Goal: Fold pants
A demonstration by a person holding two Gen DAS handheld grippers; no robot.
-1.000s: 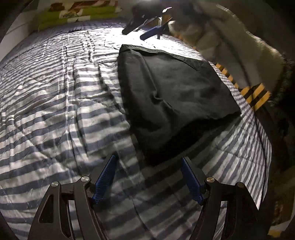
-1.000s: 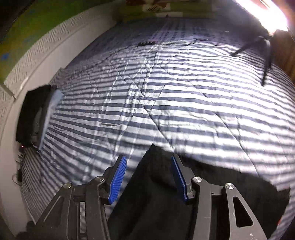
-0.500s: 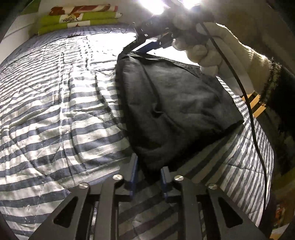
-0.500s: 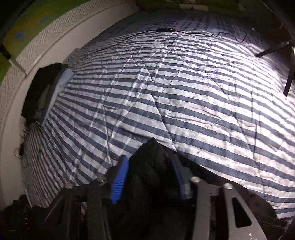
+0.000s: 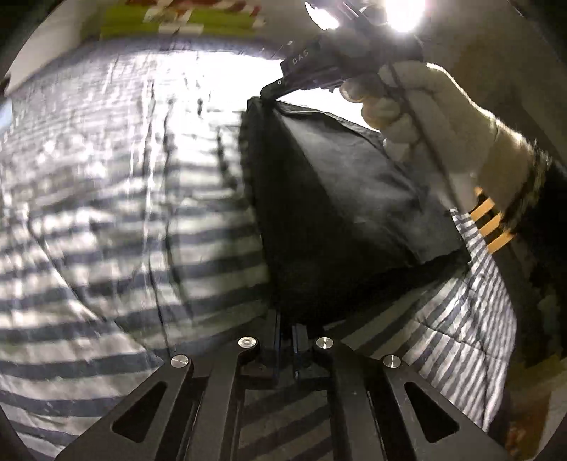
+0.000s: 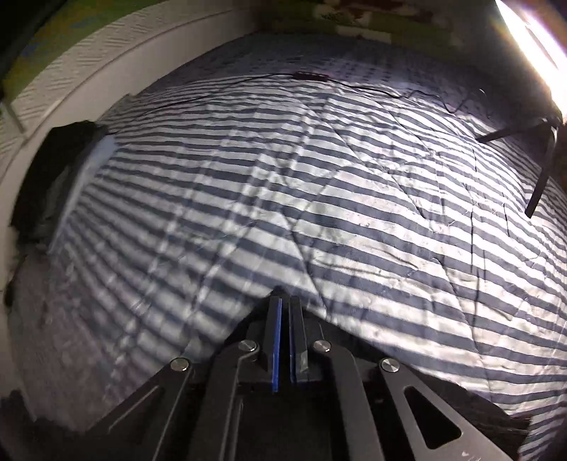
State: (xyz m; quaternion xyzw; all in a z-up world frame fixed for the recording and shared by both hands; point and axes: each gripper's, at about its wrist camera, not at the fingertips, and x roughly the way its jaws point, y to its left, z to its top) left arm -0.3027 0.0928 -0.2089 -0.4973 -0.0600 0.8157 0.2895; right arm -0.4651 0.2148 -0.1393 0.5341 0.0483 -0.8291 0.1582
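Dark folded pants (image 5: 336, 212) hang stretched above the striped quilt in the left wrist view. My left gripper (image 5: 287, 326) is shut on their near corner. Their far corner is pinched by my right gripper (image 5: 274, 93), which a gloved hand (image 5: 432, 117) holds. In the right wrist view, my right gripper (image 6: 285, 308) is shut on the dark cloth of the pants (image 6: 248, 329), which drapes under the fingers.
The blue and white striped quilt (image 6: 319, 195) covers the bed. A dark pile of clothes (image 6: 46, 184) lies at the left edge by the wall. Tripod legs (image 6: 542, 170) stand on the right. A cable (image 6: 354, 85) crosses the far end. Green pillows (image 5: 177, 21) lie at the head.
Both grippers have gone from open to shut on the pants' corners. The left side of the pants has been lifted off the quilt.
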